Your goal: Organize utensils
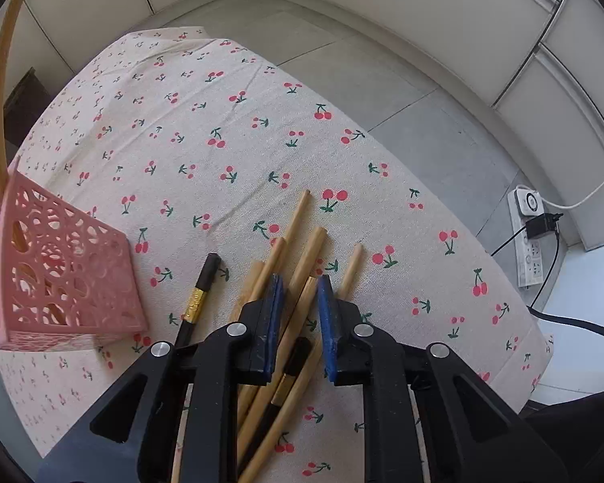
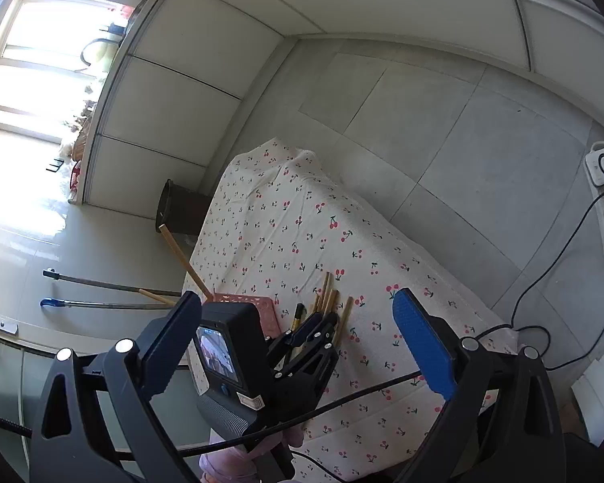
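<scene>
- Chopsticks [image 1: 302,265] are lying near the tablecloth's [image 1: 221,120] edge, beside the pink basket [image 1: 60,269].
- Left gripper [image 1: 300,294] is pinching one bamboo chopstick [image 1: 304,302]; right gripper [image 2: 298,322] is hanging spread, empty.

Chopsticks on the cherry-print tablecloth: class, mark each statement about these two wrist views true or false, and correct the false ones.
1. The left gripper is lowered over the pile of wooden chopsticks. True.
2. The pink basket is solid-walled. False: its walls are a lattice of cut-out circles.
3. The right gripper is shut on a chopstick. False: it stands wide open with nothing between its blue pads.
4. A black chopstick with a gold band lies between the basket and the wooden chopsticks. True.
5. The tablecloth is plain blue. False: it is pale with red cherries.
</scene>
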Motion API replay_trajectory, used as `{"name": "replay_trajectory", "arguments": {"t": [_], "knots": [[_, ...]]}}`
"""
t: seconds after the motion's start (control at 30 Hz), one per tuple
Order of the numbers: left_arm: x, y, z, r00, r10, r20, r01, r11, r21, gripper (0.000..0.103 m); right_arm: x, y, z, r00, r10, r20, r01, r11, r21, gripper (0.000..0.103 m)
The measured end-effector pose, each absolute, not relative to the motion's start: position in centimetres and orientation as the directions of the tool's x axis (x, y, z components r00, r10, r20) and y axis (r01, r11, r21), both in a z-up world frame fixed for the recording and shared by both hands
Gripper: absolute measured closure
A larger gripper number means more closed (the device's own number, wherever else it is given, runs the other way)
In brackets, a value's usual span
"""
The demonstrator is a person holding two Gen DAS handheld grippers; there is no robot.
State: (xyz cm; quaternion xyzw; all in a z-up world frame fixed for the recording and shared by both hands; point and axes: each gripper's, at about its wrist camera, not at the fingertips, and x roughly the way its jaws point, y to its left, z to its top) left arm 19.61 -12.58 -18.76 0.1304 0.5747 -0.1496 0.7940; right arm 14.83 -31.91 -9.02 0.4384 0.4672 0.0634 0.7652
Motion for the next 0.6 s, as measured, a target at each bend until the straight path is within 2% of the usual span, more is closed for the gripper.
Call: {"name": "replay_trajectory", "arguments": {"t": [0.03, 0.07, 0.1, 0.43, 0.5, 0.6], "knots": [[19.4, -12.4, -18.7, 0.293, -0.1, -0.951, 0.389, 0.921, 0.023, 0.088, 14.9, -32.0, -9.2, 0.552, 0.503, -0.664, 0.323, 0.606, 0.727, 0.01], [19.2, -12.1, -18.4, 0.291, -0.119, -0.949, 0.387, 0.922, 0.003, 0.093, 14.9, -32.0, -9.4, 0.547, 0.503, -0.669, 0.333, 0.603, 0.725, 0.01], [19.0, -11.8, -18.0, 0.292, -0.144, -0.945, 0.379, 0.925, -0.024, 0.103, 15.0, -31.9, -9.8, 0.537, 0.507, -0.674, 0.34, 0.601, 0.723, 0.01], [16.5, -9.4, -16.3, 0.331, -0.198, -0.923, 0.387, 0.92, -0.059, 0.103, 15.5, -28.9, -14.3, 0.408, 0.503, -0.762, 0.417, 0.64, 0.646, 0.01], [16.6, -9.4, -16.2, 0.355, -0.18, -0.917, 0.379, 0.925, -0.035, 0.098, 15.4, -28.5, -14.7, 0.404, 0.509, -0.76, 0.429, 0.629, 0.649, 0.01], [17.3, -10.3, -16.1, 0.387, -0.147, -0.91, 0.373, 0.928, 0.008, 0.097, 15.2, -28.5, -14.3, 0.421, 0.498, -0.758, 0.423, 0.631, 0.65, 0.01]]}}
